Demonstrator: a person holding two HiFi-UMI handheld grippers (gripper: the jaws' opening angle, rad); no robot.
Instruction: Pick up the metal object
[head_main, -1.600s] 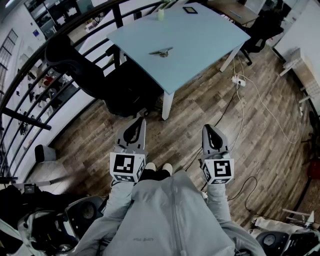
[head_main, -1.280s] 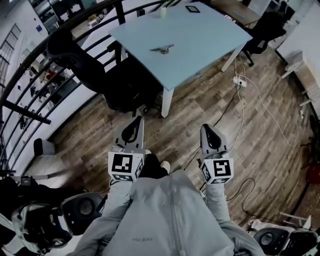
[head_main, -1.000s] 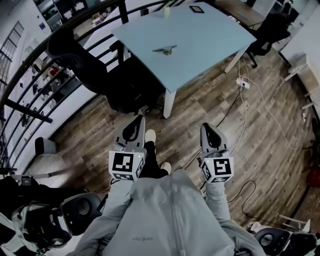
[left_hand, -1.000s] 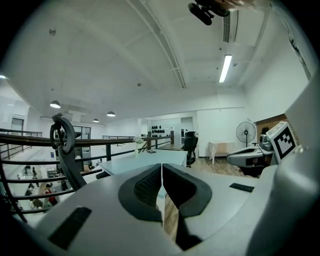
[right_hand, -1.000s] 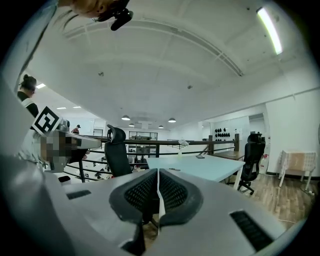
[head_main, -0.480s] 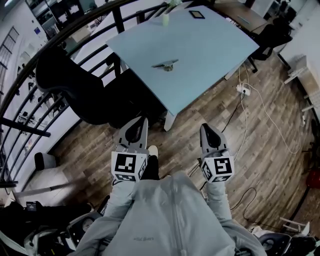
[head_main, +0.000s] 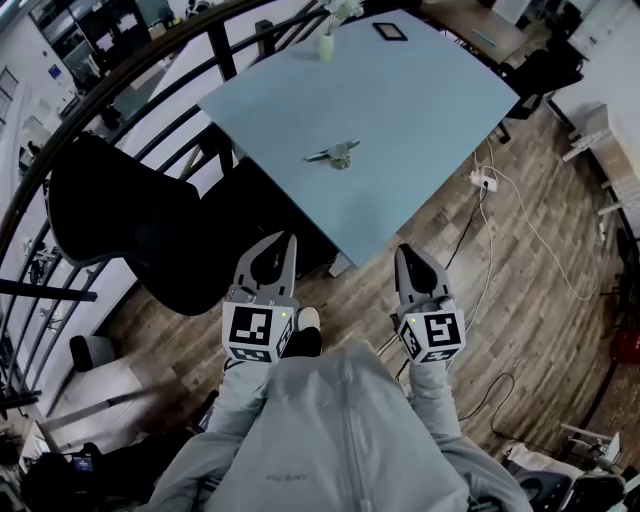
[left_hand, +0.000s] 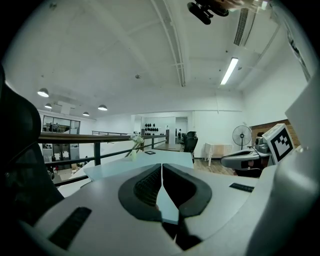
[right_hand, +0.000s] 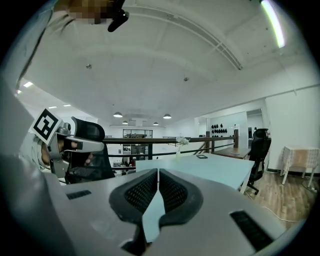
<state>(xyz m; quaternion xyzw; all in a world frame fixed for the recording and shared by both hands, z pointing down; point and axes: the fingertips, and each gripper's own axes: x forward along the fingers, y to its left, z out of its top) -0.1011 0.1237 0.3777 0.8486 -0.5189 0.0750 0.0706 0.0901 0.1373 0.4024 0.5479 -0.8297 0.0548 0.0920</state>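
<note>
A small metal object (head_main: 337, 153) lies near the middle of the pale blue table (head_main: 420, 110). Both grippers hang close to my body, short of the table's near corner and well apart from the object. My left gripper (head_main: 276, 246) is shut and holds nothing; in the left gripper view its jaws (left_hand: 161, 172) meet with nothing between them. My right gripper (head_main: 410, 262) is shut and empty too, its pads (right_hand: 158, 181) touching. The metal object does not show in either gripper view.
A black office chair (head_main: 130, 230) stands left of the table by a dark railing (head_main: 120, 85). A small vase (head_main: 326, 45) and a dark flat device (head_main: 389, 30) sit at the table's far end. A power strip (head_main: 481, 181) and cables lie on the wooden floor to the right.
The table and the metal object have come nearer and lower in the head view as I step forward. Both grippers stay shut and held close to my body.
</note>
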